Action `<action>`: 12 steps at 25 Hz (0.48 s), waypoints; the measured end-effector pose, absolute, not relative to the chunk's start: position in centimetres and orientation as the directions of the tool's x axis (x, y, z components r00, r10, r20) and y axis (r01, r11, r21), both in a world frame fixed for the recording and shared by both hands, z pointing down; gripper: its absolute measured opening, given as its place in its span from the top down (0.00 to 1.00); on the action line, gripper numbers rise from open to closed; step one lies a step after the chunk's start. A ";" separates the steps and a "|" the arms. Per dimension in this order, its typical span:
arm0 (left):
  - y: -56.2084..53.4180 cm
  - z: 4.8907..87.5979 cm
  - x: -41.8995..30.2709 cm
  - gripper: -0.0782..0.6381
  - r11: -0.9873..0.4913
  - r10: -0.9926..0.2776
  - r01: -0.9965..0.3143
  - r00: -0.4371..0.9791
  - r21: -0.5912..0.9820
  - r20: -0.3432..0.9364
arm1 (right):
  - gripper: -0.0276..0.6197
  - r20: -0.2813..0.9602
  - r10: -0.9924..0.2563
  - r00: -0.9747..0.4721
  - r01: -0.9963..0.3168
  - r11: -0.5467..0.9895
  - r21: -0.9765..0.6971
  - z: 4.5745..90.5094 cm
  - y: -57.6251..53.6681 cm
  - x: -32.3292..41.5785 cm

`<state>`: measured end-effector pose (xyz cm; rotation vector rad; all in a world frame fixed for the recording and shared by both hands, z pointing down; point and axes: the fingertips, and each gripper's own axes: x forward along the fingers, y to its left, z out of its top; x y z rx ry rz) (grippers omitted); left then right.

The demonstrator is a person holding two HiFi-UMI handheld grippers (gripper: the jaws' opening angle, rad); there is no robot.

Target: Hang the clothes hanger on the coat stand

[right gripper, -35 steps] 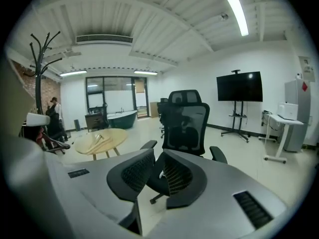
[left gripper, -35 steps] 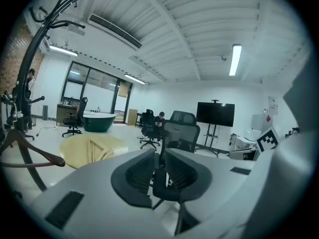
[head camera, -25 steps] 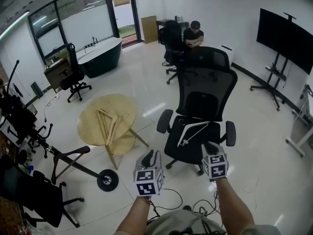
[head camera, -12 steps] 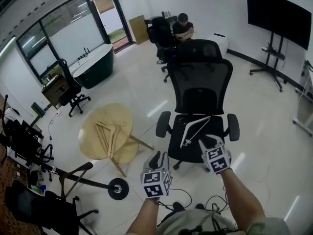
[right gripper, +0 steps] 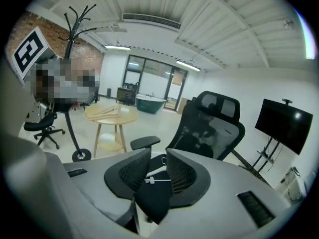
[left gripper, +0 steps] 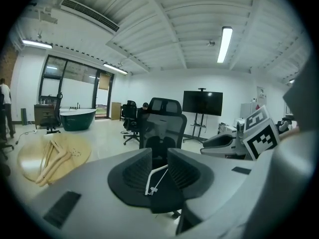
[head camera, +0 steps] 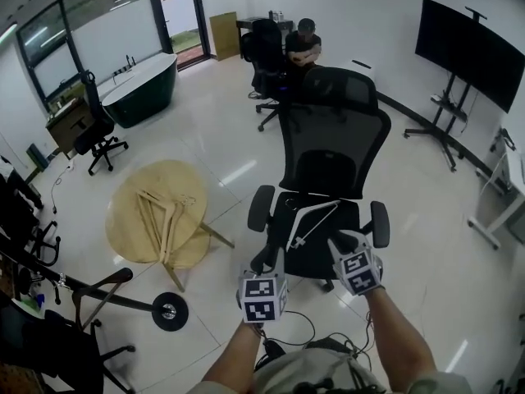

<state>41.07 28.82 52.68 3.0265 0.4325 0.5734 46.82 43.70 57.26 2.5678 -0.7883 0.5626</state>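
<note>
A white clothes hanger [head camera: 316,208] lies flat on the seat of a black mesh office chair [head camera: 328,150]. Both grippers hover at the seat's front edge. My left gripper [head camera: 269,261] is open, and past its gap I see the hanger [left gripper: 158,176]. My right gripper [head camera: 344,240] is nearer the hanger's right end. Its jaws have just been opening and stand open with nothing gripped, the hanger [right gripper: 160,180] lying beyond them. The black coat stand [right gripper: 70,83] rises at the left, its round base [head camera: 168,312] on the floor.
A round wooden table [head camera: 131,220] carrying wooden hangers [head camera: 160,212] stands left of the chair. Cables [head camera: 303,327] lie on the floor by my feet. Further off are a person seated [head camera: 305,43], a dark bathtub [head camera: 143,89] and a TV on a stand [head camera: 472,43].
The head view has swung, so the chair and table sit slightly further left. Both grippers stay in front of the seat, the right one a little closer to the hanger.
</note>
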 end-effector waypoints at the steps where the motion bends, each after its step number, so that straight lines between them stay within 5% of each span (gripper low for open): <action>1: 28.7 52.9 41.4 0.75 -0.961 0.276 0.263 0.891 0.085 0.359 | 0.80 0.485 -0.441 0.755 -0.603 -0.757 0.250 57.4 43.4 47.2; 12: 31.3 52.9 52.4 0.75 -0.975 0.222 0.216 0.903 0.057 0.369 | 0.75 0.512 -0.523 0.682 -0.701 -0.668 0.252 59.2 44.4 59.2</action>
